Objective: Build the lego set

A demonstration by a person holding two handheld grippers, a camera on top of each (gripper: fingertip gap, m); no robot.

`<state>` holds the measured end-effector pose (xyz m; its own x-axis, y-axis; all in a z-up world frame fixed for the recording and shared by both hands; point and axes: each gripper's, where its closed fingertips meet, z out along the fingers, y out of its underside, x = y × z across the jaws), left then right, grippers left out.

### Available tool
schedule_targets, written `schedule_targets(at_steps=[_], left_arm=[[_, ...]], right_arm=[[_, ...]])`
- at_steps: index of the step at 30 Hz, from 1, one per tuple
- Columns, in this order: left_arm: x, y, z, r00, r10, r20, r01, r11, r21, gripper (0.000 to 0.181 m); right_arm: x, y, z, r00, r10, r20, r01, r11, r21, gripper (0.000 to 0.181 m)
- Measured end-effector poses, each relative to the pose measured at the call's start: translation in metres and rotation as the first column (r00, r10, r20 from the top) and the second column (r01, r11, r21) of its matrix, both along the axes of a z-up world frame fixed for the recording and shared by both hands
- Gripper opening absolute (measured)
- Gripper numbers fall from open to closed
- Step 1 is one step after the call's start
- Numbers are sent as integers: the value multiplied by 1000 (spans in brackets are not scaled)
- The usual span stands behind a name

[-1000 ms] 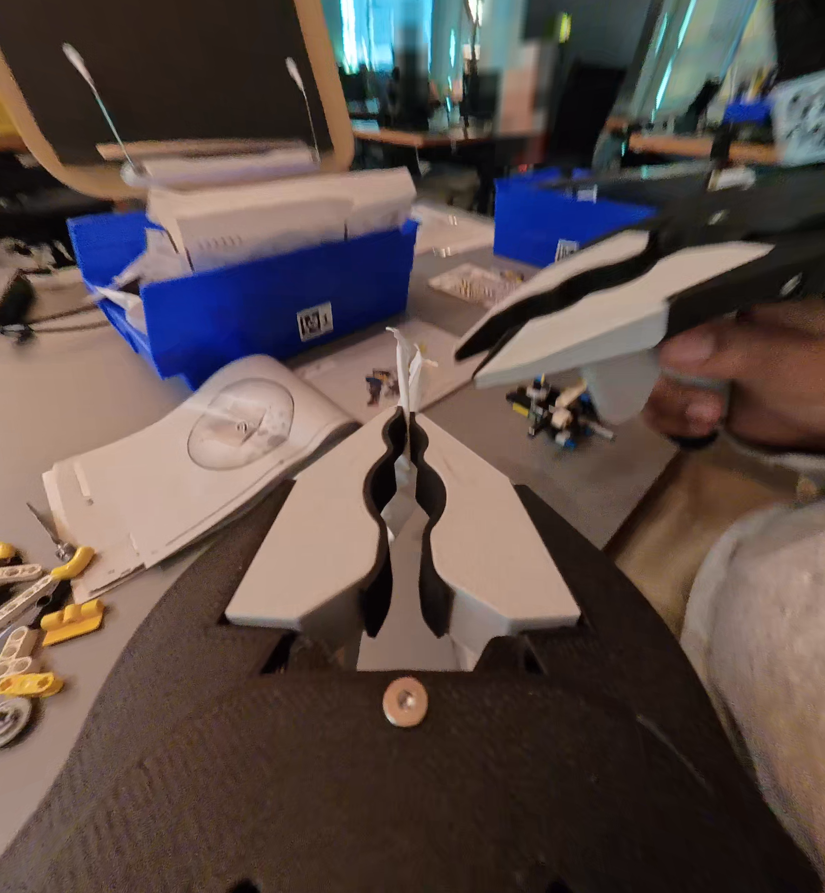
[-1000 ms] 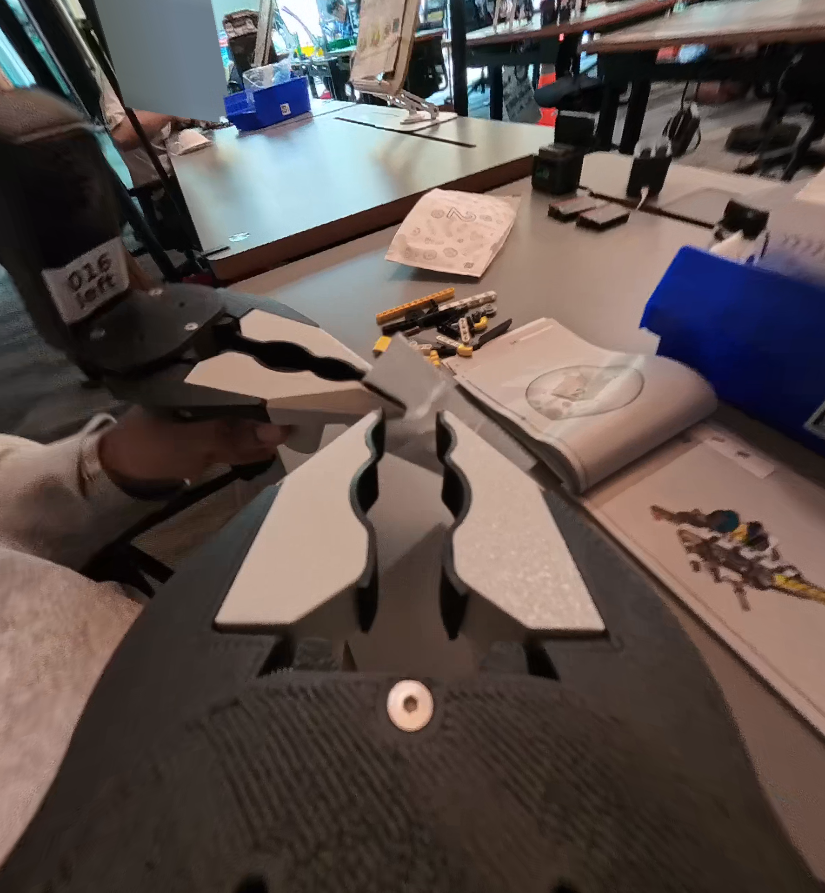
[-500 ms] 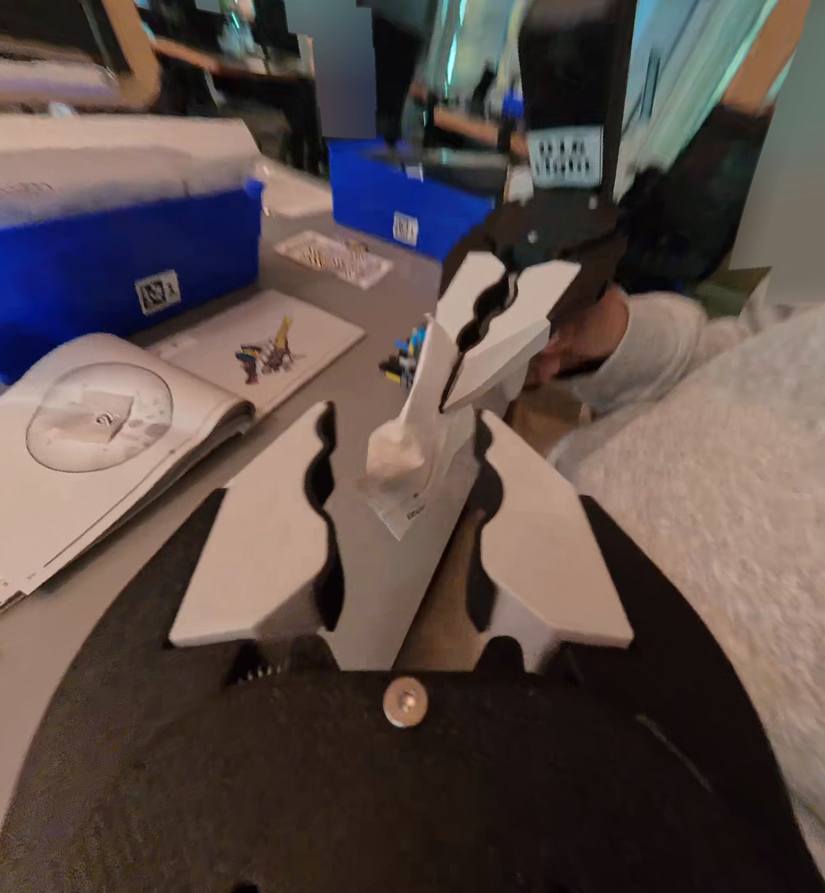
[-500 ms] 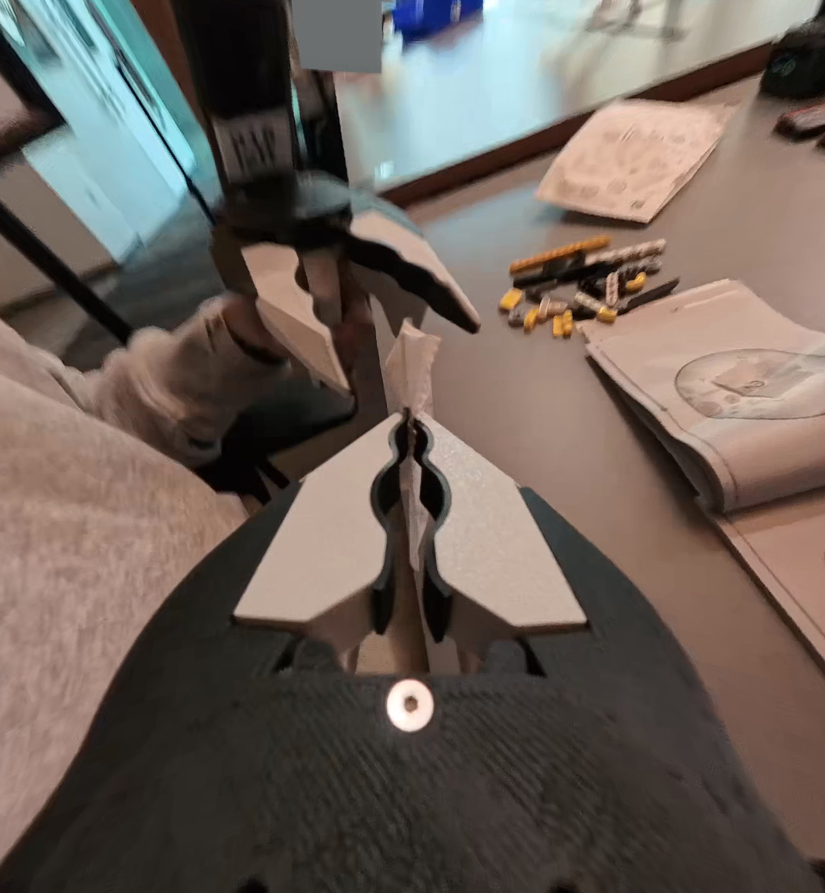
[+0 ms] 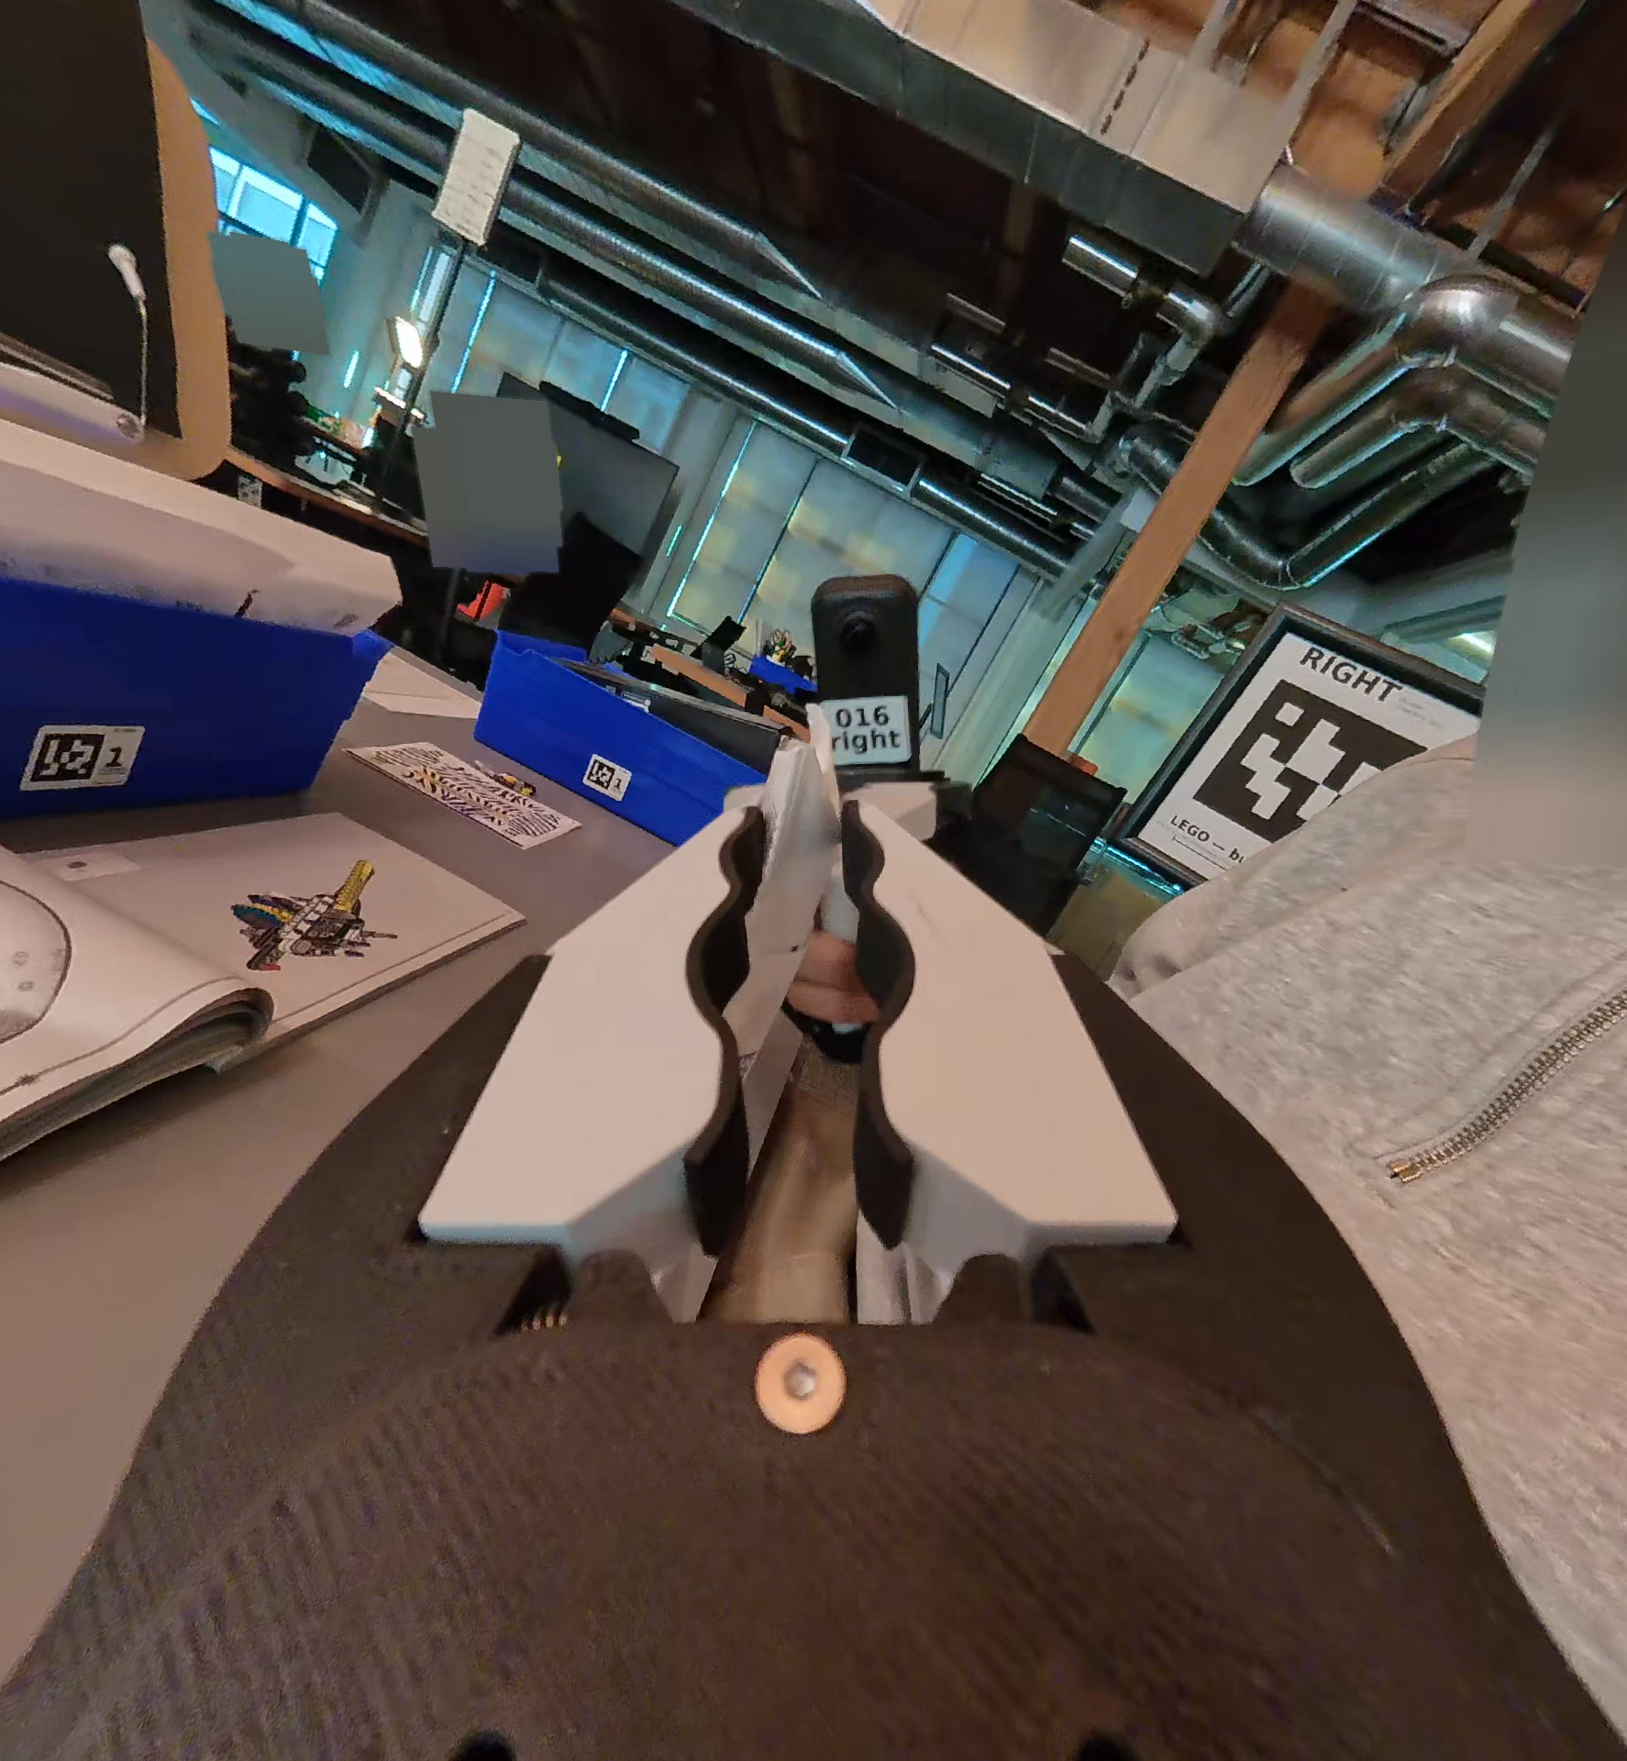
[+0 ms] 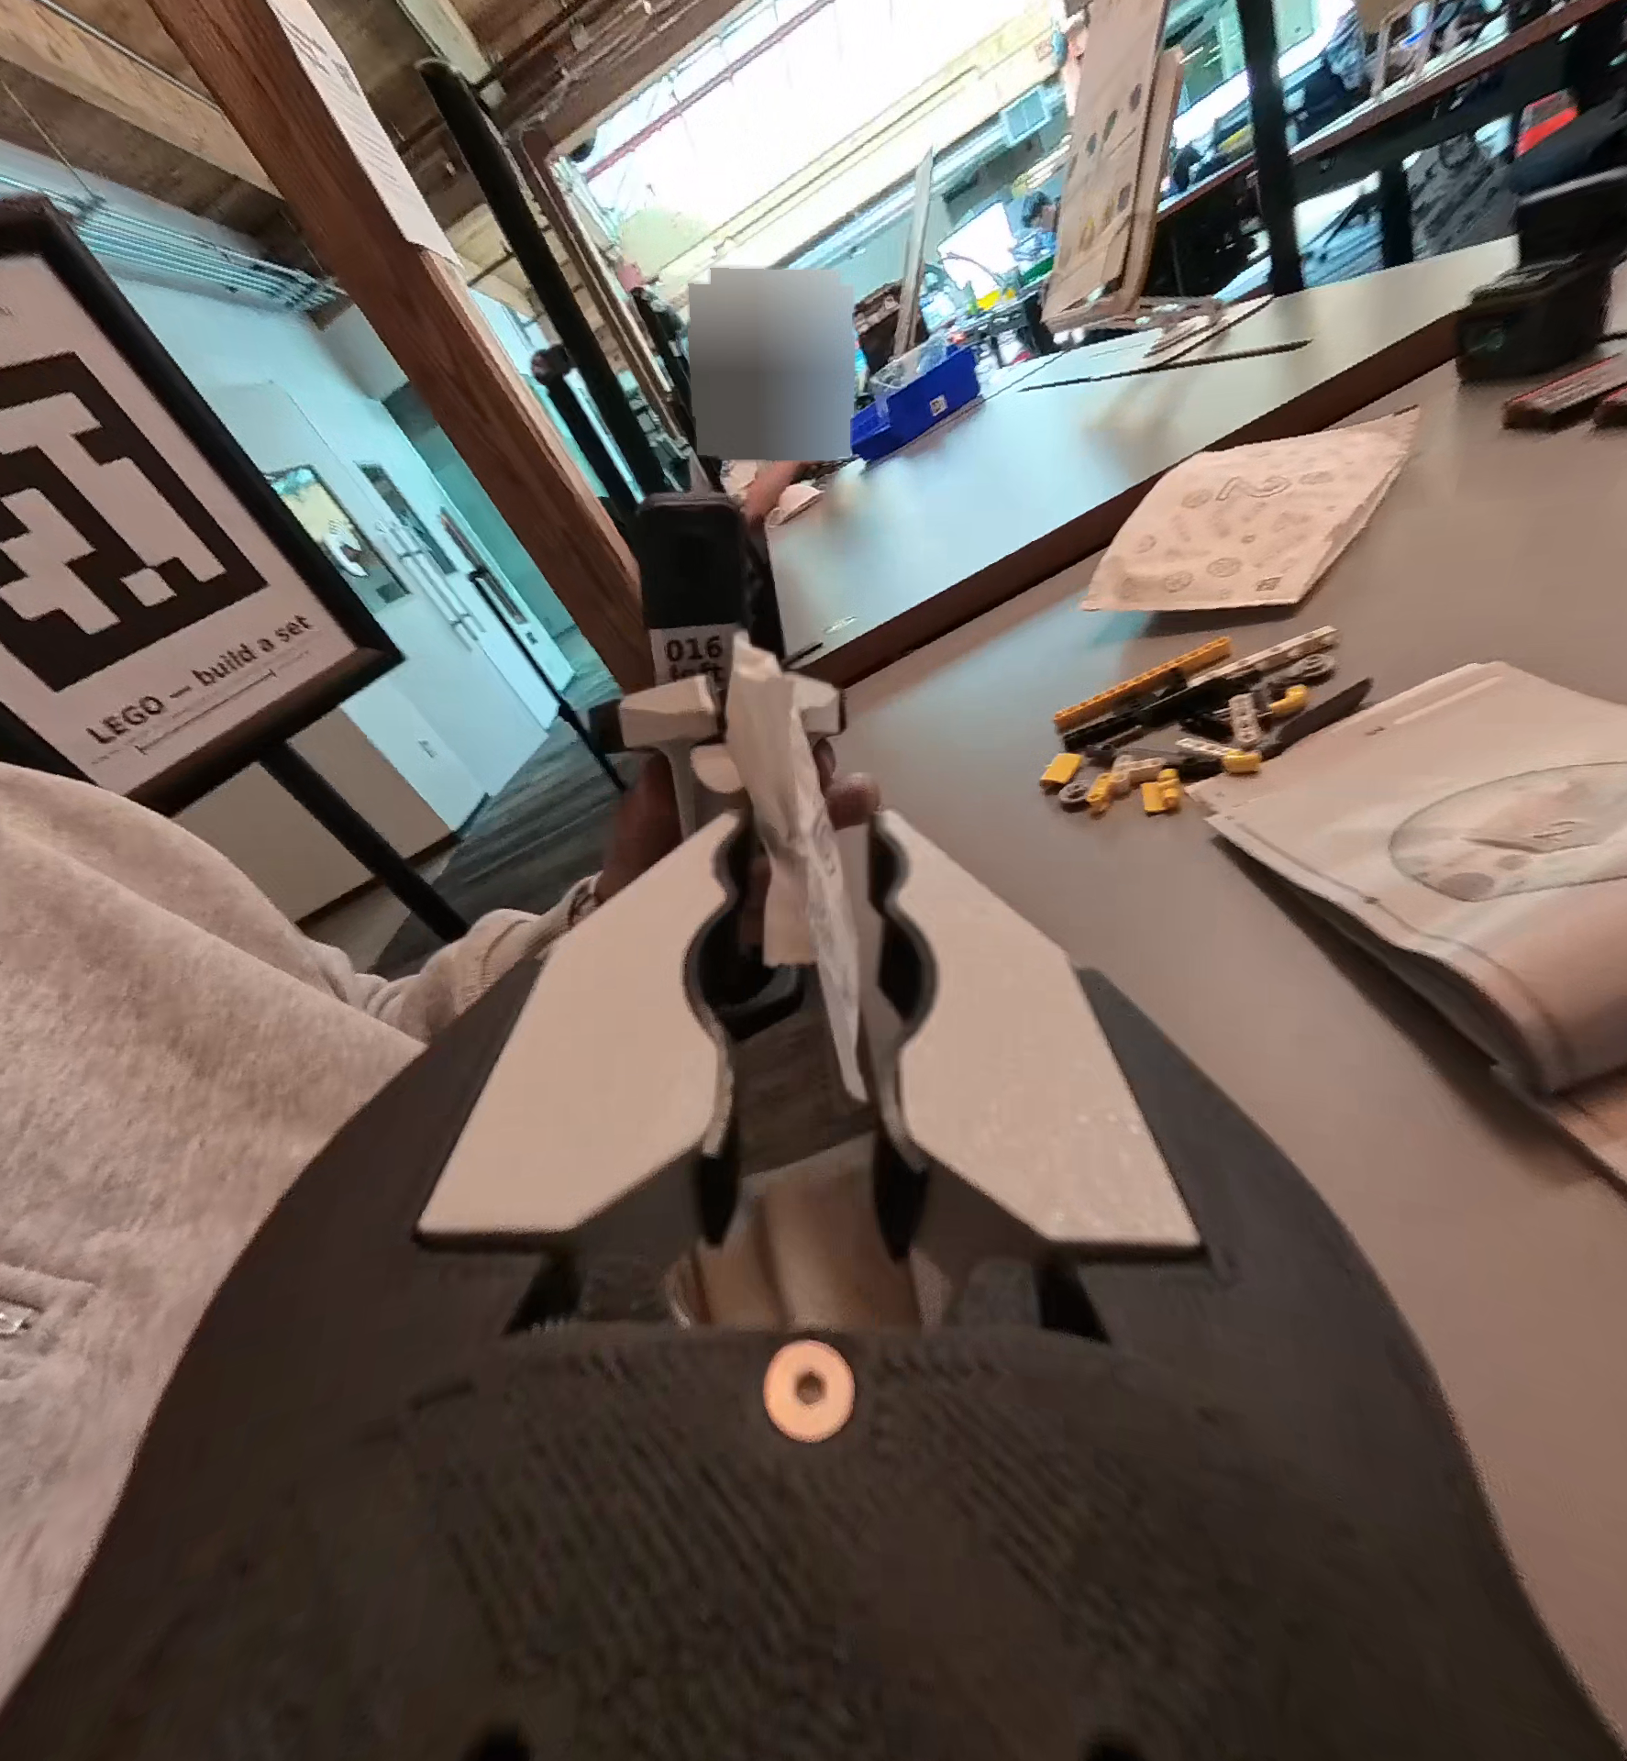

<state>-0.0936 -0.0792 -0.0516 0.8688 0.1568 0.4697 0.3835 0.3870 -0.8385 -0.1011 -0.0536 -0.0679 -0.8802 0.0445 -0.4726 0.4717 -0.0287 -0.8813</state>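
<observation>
A crumpled white paper bag (image 5: pixel 781 905) hangs in the air between my two grippers, which face each other tip to tip off the table's edge. My left gripper (image 5: pixel 802 810) is nearly closed, its tips pinching the bag's upper end. In the right wrist view the bag (image 6: pixel 795 810) runs back between the spread fingers of my right gripper (image 6: pixel 808 824), which do not press on it. The left gripper (image 6: pixel 729 715) shows head-on there. Loose yellow, black and grey Lego pieces (image 6: pixel 1191 724) lie on the grey table (image 6: pixel 1172 1001).
An open instruction booklet (image 6: pixel 1477 877) lies next to the pieces and also shows in the left wrist view (image 5: pixel 76 991). Two blue bins (image 5: pixel 143 686) (image 5: pixel 619 743) and a sticker sheet (image 5: pixel 467 791) sit behind it. A flat printed bag (image 6: pixel 1258 524) lies farther off. A framed sign (image 6: pixel 95 534) stands beside the table. My left and right fingertips are right by each other.
The right gripper, shut on the bag half a second ago, has opened. The left gripper, open then, has closed on the bag. Both grippers have tilted upward and now face each other.
</observation>
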Motion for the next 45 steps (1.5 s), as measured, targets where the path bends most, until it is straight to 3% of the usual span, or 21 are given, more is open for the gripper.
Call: schedule_targets(at_steps=[1,5,8,11,14,16,19,21,23,26,32,35,37,41,43,45], left_arm=[[0,1,-3,1000,-4,9,5,1000,-17,13],[3,11,-19,999,-36,15,38,991,-131,13],[8,20,-24,998,-69,13,70,982,-176,14],[13,26,-29,995,-100,8,99,971,-217,14],[9,25,-33,998,-63,-1,61,966,-249,13],[2,20,-31,1000,-18,2,18,976,-218,28],[-4,14,-34,1000,-6,26,11,981,-195,37],[-5,12,-34,999,-7,35,13,985,-174,40],[-5,13,-33,1000,-7,23,11,986,-167,40],[-4,14,-32,1000,-4,5,5,985,-170,40],[5,14,-20,999,-46,-28,43,994,-98,34],[18,16,-12,990,-121,-67,117,991,-62,7],[21,15,-8,988,-124,-95,120,992,-46,3],[24,8,10,979,-200,-47,205,969,139,2],[21,8,11,974,-228,0,223,954,203,2],[12,10,0,987,-158,15,155,980,126,2]], right_arm=[[-5,4,4,1000,-23,-21,23,1000,3,30],[-7,15,26,991,-29,-130,34,999,32,38],[8,3,6,976,67,-209,-16,971,238,38],[17,-8,-3,963,112,-243,-31,948,316,9],[13,-7,-11,973,122,-195,-43,929,368,3],[-1,-2,-4,982,45,-185,19,944,330,2],[4,2,11,993,89,-77,-69,971,227,1],[-17,9,3,991,-30,-131,66,957,282,0],[-3,6,8,995,62,-73,-40,964,261,0],[-7,5,0,984,42,-172,22,936,351,0],[17,-7,3,979,155,-130,-105,939,327,0],[19,-8,8,982,167,-84,-138,951,276,0],[19,-8,14,985,161,-56,-145,965,218,0],[25,-11,32,981,173,-86,-170,984,44,0],[23,-11,32,978,131,-165,-125,991,43,0],[13,-10,22,971,76,-228,-47,990,134,0]])
